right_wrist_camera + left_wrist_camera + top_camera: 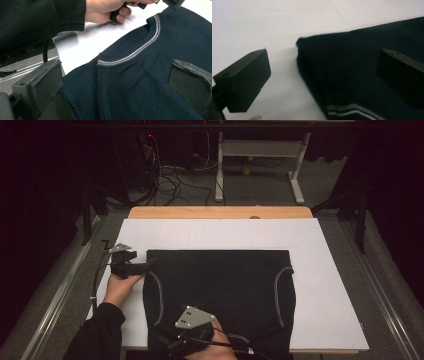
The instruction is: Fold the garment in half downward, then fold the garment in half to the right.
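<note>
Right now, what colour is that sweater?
Dark navy sweater with pale grey trim stripes, clearest in the right gripper view.

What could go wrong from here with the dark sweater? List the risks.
1. The left hand-held gripper is open at the dark sweater's folded far-left corner; closing there may catch just one layer, so the fold could open.
2. The sweater's near hem overhangs the white board's front edge beside the open right hand-held gripper; a pull might drag the garment off.

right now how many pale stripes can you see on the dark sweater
2. One stripe curves down the left side of the sweater, near the left gripper; the other stripe curves down the right side. More trim may be hidden under the right gripper at the near edge.
</note>
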A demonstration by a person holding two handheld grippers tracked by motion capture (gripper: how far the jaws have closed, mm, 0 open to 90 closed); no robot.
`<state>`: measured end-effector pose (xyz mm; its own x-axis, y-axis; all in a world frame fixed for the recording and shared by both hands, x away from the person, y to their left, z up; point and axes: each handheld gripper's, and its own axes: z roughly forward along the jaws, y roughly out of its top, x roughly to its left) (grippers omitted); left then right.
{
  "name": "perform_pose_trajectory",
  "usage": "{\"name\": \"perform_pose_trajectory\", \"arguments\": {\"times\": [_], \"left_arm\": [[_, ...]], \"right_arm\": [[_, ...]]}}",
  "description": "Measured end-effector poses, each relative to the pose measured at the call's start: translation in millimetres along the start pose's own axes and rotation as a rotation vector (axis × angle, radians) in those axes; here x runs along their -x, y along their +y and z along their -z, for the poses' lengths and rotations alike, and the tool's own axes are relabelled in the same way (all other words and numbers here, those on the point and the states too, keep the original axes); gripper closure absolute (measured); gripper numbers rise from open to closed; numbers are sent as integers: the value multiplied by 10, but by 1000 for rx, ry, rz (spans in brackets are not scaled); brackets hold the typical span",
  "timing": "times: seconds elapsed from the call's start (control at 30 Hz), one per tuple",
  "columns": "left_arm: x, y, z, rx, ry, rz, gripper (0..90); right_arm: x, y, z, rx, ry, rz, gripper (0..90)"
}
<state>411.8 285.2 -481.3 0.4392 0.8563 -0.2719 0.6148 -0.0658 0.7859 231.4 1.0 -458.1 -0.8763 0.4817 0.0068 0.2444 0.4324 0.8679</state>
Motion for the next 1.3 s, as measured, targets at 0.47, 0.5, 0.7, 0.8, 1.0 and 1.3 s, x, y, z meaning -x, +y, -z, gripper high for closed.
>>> {"name": "perform_pose_trajectory", "arguments": {"times": [0.47, 0.5, 0.7, 0.8, 1.0, 1.3], "left_arm": [[-88, 96, -233, -98, 7, 68, 136], [-80, 96, -241, -103, 13, 64, 136], [28, 87, -263, -117, 46, -40, 207], [68, 85, -276, -129, 63, -71, 254], [-25, 120, -281, -125, 28, 13, 363], [37, 86, -273, -127, 48, -34, 673]], "right_arm": [[-46, -55, -62, -57, 0, 5, 1], [-48, -54, -87, -65, 1, 1, 1], [-97, -45, -169, -76, 0, 2, 1], [-119, -55, -200, -92, 1, 4, 1], [-158, -70, -195, -105, -8, 14, 1], [-202, -56, -299, -125, 7, 18, 2]]}}
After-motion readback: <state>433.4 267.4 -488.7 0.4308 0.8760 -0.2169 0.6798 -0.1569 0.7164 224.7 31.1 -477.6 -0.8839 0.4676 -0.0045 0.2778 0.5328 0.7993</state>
